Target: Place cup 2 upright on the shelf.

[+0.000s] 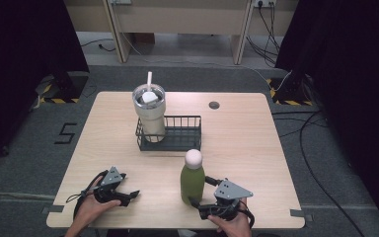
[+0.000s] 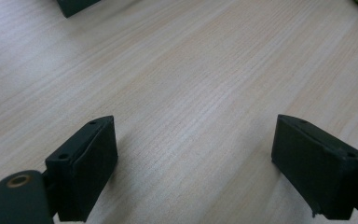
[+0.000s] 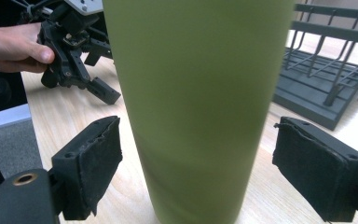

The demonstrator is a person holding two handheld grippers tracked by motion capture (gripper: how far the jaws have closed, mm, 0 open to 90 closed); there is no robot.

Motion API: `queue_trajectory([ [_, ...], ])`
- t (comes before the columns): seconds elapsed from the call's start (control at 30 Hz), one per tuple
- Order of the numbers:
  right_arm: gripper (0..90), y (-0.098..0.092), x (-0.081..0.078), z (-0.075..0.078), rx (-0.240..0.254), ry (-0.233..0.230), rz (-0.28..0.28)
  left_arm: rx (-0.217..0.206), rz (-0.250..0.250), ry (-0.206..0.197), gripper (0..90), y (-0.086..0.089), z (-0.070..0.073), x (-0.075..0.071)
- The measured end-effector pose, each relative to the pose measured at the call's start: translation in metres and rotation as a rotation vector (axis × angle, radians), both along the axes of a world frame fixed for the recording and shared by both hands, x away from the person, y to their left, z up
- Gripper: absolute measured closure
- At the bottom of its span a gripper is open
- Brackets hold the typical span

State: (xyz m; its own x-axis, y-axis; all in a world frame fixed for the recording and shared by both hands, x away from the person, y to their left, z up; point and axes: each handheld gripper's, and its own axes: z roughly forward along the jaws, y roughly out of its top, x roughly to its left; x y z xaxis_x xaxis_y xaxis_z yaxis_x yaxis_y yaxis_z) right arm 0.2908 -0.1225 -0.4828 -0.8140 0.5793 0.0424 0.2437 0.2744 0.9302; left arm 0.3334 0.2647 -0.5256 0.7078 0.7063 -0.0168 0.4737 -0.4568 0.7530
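- Table (image 1: 256,148): pale wood-grain top, a small round dark grommet (image 1: 214,104) near its far edge. No writing on it. On the grey floor to its left, a black mark shaped like the numeral 5 (image 1: 66,133) is the only readable character in the scene.
- Wire basket (image 1: 185,132): dark, rectangular, mid-table. Its right half looks free, the likely slot for the bottle.
- Tumbler (image 1: 149,111): cream body, lidded, white straw upright, standing in the basket's left end. No logo legible.
- Green bottle (image 1: 192,181): olive body, pale pink round cap, upright on the near edge of the table, just in front of the basket and apart from it. In the right gripper view its wall (image 3: 196,107) is plain, with no label or brand to be seen.
- Right gripper (image 1: 200,193): low at the bottle's base, jaws parted with the bottle between them; a gap shows between each pad and the wall, so no grip yet. Advice: centre the body between the pads, keep the jaws level, close firmly low on the cylinder, lift straight to clear the basket rail.
- Left gripper (image 1: 132,195): rests on the near-left table, jaws spread wide over bare wood (image 2: 196,121), holding nothing. Best kept clear of the bottle's path.
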Motion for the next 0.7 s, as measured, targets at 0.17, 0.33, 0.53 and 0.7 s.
queue_trajectory([
  [0.17,15.0,0.007,0.005,-0.006,0.001,0.006,0.01,0.0,0.0,0.0,13.4,0.0,0.0,0.0],
  [0.33,14.7,0.014,0.009,-0.01,0.002,0.002,0.013,0.0,-0.001,0.0,13.4,0.0,0.0,0.0],
  [0.53,15.4,0.017,0.015,-0.013,0.009,0.002,0.02,-0.001,-0.001,0.001,13.4,0.0,0.0,0.0],
  [0.7,16.5,0.02,0.018,-0.017,0.007,0.005,0.022,-0.001,-0.001,0.001,13.4,0.0,0.0,0.0],
])
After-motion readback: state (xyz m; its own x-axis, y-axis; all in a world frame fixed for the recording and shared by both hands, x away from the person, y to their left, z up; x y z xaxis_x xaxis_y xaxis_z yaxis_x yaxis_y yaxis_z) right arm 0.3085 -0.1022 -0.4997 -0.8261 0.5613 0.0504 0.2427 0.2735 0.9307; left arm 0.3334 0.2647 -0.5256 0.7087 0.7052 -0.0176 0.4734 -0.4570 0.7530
